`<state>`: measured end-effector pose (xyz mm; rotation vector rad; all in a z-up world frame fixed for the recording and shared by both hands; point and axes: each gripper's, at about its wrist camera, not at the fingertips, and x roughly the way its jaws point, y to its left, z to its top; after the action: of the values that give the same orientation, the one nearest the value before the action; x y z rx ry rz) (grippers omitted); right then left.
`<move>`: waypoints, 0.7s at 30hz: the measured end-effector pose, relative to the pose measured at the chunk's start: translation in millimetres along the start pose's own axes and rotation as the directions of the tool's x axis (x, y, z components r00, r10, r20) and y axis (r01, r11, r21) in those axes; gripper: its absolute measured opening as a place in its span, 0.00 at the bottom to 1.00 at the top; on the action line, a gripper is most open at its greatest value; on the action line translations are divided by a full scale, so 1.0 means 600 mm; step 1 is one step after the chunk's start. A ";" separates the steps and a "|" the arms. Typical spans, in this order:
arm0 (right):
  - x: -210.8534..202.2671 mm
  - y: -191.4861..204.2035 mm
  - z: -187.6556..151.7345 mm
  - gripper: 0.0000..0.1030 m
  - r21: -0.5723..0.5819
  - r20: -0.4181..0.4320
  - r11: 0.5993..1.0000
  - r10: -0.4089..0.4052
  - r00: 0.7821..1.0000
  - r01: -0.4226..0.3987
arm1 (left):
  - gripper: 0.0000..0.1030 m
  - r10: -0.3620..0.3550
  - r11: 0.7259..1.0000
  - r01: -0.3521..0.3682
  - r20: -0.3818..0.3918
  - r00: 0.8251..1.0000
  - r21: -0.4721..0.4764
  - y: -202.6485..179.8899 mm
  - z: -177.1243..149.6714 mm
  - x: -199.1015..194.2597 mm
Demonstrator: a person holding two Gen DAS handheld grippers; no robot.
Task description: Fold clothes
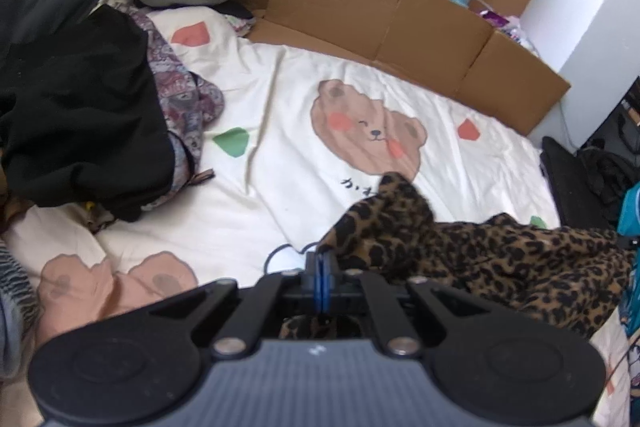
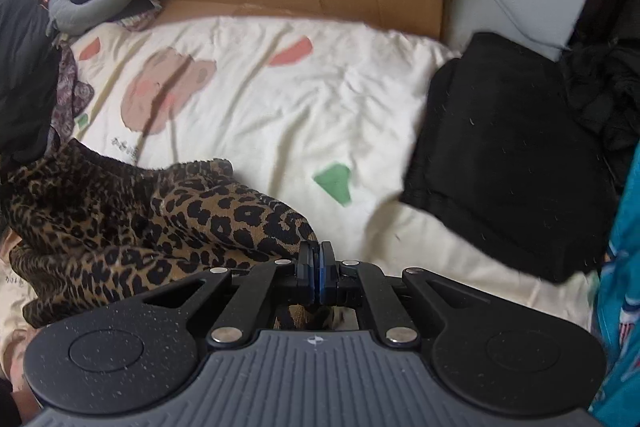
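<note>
While both of my grippers pinch the same leopard-print garment, the biggest risk I see comes from the bed itself: its cream bear-print cover is rumpled and soft, so any fold I lay down may sag into a crease and come out crooked. Next in size is the heap of dark clothes piled at the left side of the bed, and the black folded piece lying flat at the right; if I swing the leopard cloth wide, a loose end could drag over either and snag or disturb them.

I judge the garment itself is the next worry. It is bunched, not spread, with its long axis running roughly across the bed from one gripper to the other, and one loose end poking up and away from me toward the bear print. With the cloth this crumpled I cannot tell which edge is a hem or a sleeve, so a fold could start on the wrong line.

Smallest, the grips: the left gripper has its fingers together with leopard fabric caught between them, and the right gripper likewise. Each bite looks thin, so a sharp tug apart might slip a corner free.
</note>
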<state>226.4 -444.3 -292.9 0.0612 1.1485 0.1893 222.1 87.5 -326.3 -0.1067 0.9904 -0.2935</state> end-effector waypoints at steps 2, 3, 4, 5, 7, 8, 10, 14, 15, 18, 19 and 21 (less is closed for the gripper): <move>0.006 -0.006 -0.006 0.02 0.009 -0.017 1.000 -0.014 1.000 0.014 | 0.04 0.028 1.000 -0.028 -0.032 0.999 0.004 0.002 -0.006 0.015; 0.008 -0.009 -0.009 0.04 0.013 -0.026 1.000 -0.021 0.999 0.021 | 0.05 0.035 0.999 -0.034 -0.037 0.999 0.005 0.002 -0.006 0.018; 0.011 -0.012 -0.012 0.04 0.017 -0.034 0.999 -0.028 0.999 0.029 | 0.10 0.039 0.999 -0.039 -0.039 0.998 0.006 0.002 -0.006 0.019; 0.014 -0.015 -0.015 0.04 0.021 -0.043 0.999 -0.035 0.998 0.036 | 0.12 0.044 0.999 -0.043 -0.040 0.998 0.008 0.002 -0.005 0.021; 0.021 -0.013 -0.013 0.11 0.018 -0.044 0.999 -0.034 0.998 0.035 | 0.24 0.052 0.999 -0.052 -0.031 0.998 0.006 0.003 0.002 0.018; 0.026 -0.009 -0.009 0.24 0.012 -0.039 1.000 -0.028 0.999 0.028 | 0.27 0.059 0.998 -0.059 -0.028 0.998 0.008 0.003 0.007 0.018; 0.034 -0.002 -0.001 0.34 0.001 -0.029 1.000 -0.016 0.999 0.016 | 0.34 0.074 0.997 -0.074 -0.016 0.997 0.011 0.002 0.016 0.019; 0.051 0.014 0.015 0.40 -0.023 -0.009 1.000 0.009 1.000 -0.009 | 0.41 0.057 0.997 -0.058 0.007 0.998 0.043 -0.006 0.033 0.028; 0.055 0.018 0.019 0.40 -0.028 -0.004 0.999 0.015 1.000 -0.015 | 0.43 0.051 0.997 -0.051 0.011 0.999 0.059 -0.011 0.038 0.031; 0.068 0.029 0.031 0.40 -0.046 0.010 0.998 0.034 0.999 -0.034 | 0.46 0.030 0.993 -0.032 0.012 0.999 0.114 -0.029 0.050 0.044; 0.072 0.033 0.035 0.40 -0.052 0.015 0.998 0.040 0.999 -0.040 | 0.48 0.025 0.991 -0.026 0.014 1.000 0.129 -0.034 0.054 0.048; 0.081 0.040 0.044 0.40 -0.064 0.025 0.997 0.053 0.998 -0.051 | 0.49 0.011 0.988 -0.014 0.019 1.000 0.152 -0.044 0.064 0.057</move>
<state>266.5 -410.4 -322.3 0.0374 1.1145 0.2707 266.4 50.6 -327.2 0.0352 0.9469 -0.3551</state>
